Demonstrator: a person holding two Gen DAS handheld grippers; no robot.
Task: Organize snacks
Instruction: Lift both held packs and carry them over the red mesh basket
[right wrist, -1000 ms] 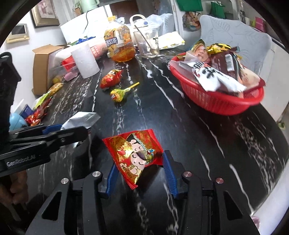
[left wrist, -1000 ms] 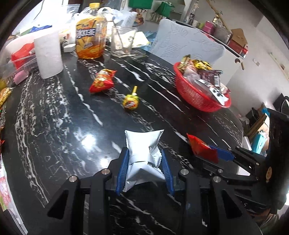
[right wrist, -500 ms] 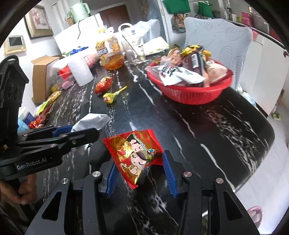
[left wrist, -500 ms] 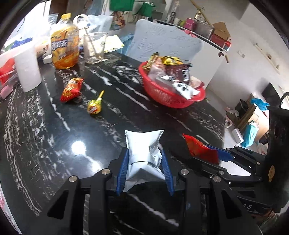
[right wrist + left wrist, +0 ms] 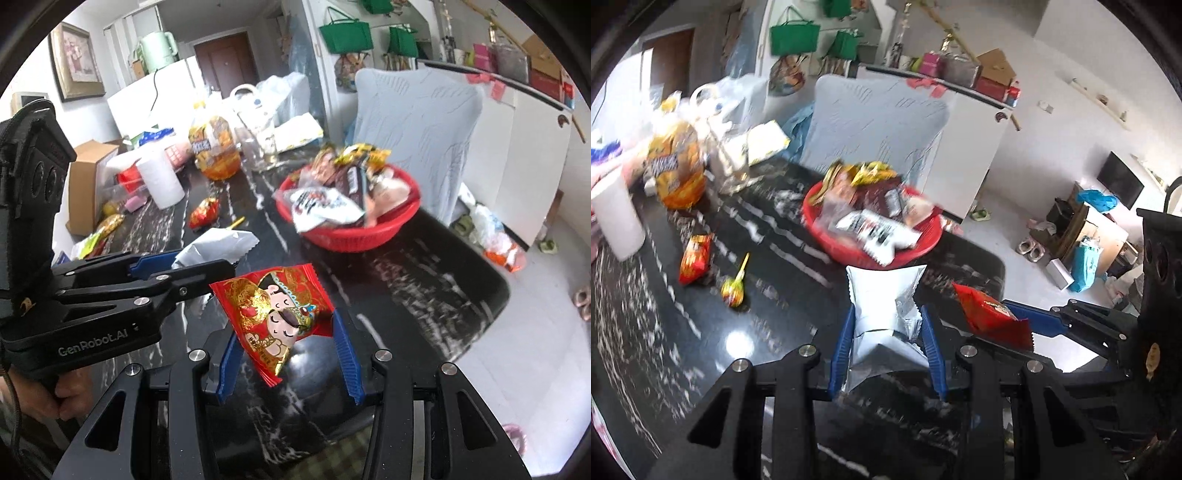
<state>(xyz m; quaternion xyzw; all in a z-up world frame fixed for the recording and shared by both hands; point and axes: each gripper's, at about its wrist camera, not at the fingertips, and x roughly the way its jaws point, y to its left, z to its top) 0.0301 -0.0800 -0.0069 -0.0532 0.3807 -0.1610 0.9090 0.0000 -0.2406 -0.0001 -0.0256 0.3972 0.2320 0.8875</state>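
Note:
My left gripper (image 5: 886, 317) is shut on a silver foil packet (image 5: 884, 314), held above the black marble table (image 5: 701, 325). My right gripper (image 5: 284, 325) is shut on a red snack packet with cartoon faces (image 5: 275, 314), also lifted. Each gripper shows in the other's view: the red packet (image 5: 991, 317) at the right, the silver packet (image 5: 216, 243) at the left. A red basket (image 5: 923, 243) full of snacks stands ahead on the table, also in the right wrist view (image 5: 369, 236). A red chip bag (image 5: 694, 258) and a lollipop (image 5: 735, 288) lie on the table to the left.
An orange snack jar (image 5: 676, 173), a white paper roll (image 5: 617, 218), a glass (image 5: 258, 147) and boxes crowd the far left end. A pale blue chair (image 5: 879, 125) stands behind the basket. The table's right edge (image 5: 491, 306) drops to a white floor.
Both grippers have risen and swung right with their packets. The red basket now sits nearer the centre of both views; the table items have shifted left.

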